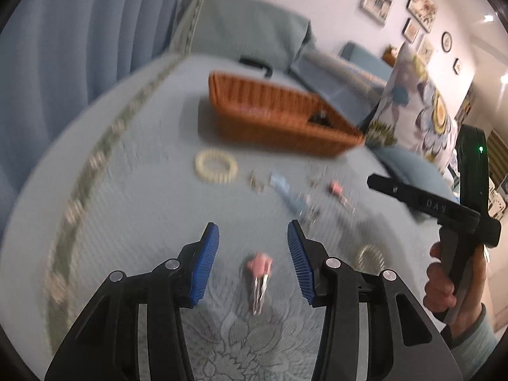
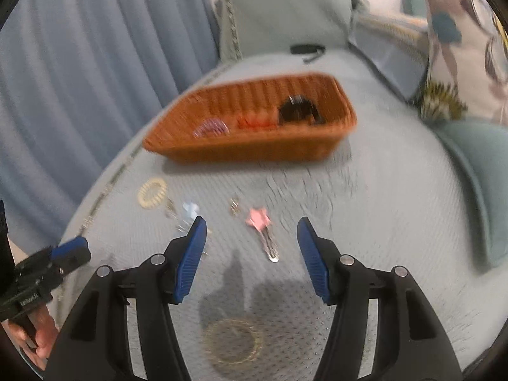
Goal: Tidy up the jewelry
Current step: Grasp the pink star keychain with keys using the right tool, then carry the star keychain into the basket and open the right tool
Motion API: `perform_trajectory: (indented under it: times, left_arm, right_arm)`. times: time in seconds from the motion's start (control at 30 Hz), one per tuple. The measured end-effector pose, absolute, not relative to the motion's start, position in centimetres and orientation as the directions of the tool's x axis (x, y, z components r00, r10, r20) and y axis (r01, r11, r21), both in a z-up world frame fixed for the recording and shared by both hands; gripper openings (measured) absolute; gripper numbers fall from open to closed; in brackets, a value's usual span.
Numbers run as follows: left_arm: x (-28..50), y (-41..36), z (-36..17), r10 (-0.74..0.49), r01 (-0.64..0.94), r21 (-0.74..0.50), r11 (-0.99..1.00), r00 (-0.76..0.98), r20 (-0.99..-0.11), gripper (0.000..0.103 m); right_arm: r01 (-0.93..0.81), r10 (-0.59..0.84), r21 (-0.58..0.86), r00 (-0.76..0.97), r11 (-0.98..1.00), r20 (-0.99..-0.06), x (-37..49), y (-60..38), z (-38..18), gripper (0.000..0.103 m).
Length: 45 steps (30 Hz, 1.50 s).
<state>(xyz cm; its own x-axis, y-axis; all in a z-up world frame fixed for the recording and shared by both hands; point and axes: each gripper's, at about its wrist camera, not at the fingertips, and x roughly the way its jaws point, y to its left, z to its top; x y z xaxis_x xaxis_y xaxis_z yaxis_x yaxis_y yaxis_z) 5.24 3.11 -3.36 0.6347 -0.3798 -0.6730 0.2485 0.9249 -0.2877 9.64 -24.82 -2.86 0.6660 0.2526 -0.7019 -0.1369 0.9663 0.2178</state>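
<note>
On the body of my right gripper [image 2: 250, 247], seen from the left wrist camera, raised letters read something like "DAS", though I cannot be sure of them. A light label on my left gripper [image 1: 253, 247], seen from the right camera, is too blurred to read.

Both of my grippers have their blue pads spread wide and hold nothing. A pink star hair clip [image 1: 258, 277] lies on the blue-grey quilted bedspread [image 1: 133, 238] between the left gripper's pads, apart from both. Another pink star hair clip [image 2: 263, 230] lies between the right gripper's pads, nearer the far ends.

Farther out lie a cream bead bracelet [image 1: 216, 165], a pale blue clip [image 1: 287, 193] and small metal pieces I cannot make out. A gold ring-shaped bracelet [image 2: 233, 339] lies close under the right gripper.

The orange woven basket [image 2: 254, 146] sits beyond, holding a purple clip [image 2: 212, 127], something red and something black, all smeared by motion blur.
</note>
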Motion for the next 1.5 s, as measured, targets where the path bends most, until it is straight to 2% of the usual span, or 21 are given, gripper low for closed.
perform_trajectory:
  times: [0.2,0.3,0.4,0.57,0.73,0.8,0.9,1.0,1.17,1.3,1.5]
  left_arm:
    - [4.6,2.7,-5.4,-0.400,0.284,-0.283,0.916,0.597,-0.695,0.044]
    - [4.7,1.8,-6.2,-0.373,0.288,-0.246,0.926,0.582,-0.723,0.044]
    - [4.6,0.4,-6.8,-0.328,0.306,-0.173,0.936,0.584,-0.743,0.044]
    - [4.1,-0.6,-6.9,-0.269,0.337,-0.070,0.939,0.591,-0.760,0.046]
    - [3.8,-0.4,-6.9,-0.272,0.346,-0.069,0.936,0.583,-0.766,0.046]
    - [3.7,-0.5,-7.0,-0.266,0.349,-0.057,0.935,0.585,-0.766,0.045]
    - [3.3,-1.1,-7.1,-0.215,0.350,0.016,0.937,0.611,-0.762,0.036]
    - [3.3,-1.2,-7.0,-0.193,0.335,0.040,0.941,0.630,-0.752,0.012]
    - [3.7,-0.6,-6.9,-0.220,0.329,0.000,0.944,0.631,-0.744,0.012]
    - [4.0,0.3,-6.5,-0.277,0.315,-0.086,0.945,0.633,-0.723,0.012]
    - [3.2,0.5,-4.9,-0.263,0.274,-0.086,0.958,0.717,-0.645,0.012]
  right_arm:
    - [-0.156,0.203,0.134,0.641,0.979,-0.741,10.5,-23.6,-5.9,0.056]
    - [-0.148,0.187,0.120,0.641,0.982,-0.745,11.1,-23.2,-6.1,0.055]
    - [-0.149,0.175,0.103,0.633,0.984,-0.754,12.1,-22.9,-6.1,0.041]
    - [-0.158,0.150,0.067,0.607,0.985,-0.780,13.0,-22.2,-6.8,0.036]
    - [-0.195,0.147,0.033,0.603,0.980,-0.784,12.7,-21.2,-7.1,0.012]
    - [-0.202,0.146,0.026,0.604,0.979,-0.783,12.5,-21.0,-7.1,0.012]
    - [-0.204,0.140,0.016,0.611,0.979,-0.779,12.2,-20.8,-7.1,0.012]
    - [-0.211,0.146,0.015,0.619,0.977,-0.772,11.6,-20.7,-6.8,0.012]
    - [-0.206,0.158,0.035,0.620,0.978,-0.769,10.7,-21.0,-6.5,0.012]
    - [-0.201,0.194,0.084,0.624,0.976,-0.757,10.1,-22.0,-5.9,0.012]
    - [-0.206,0.234,0.129,0.648,0.970,-0.725,9.3,-22.8,-4.2,0.012]
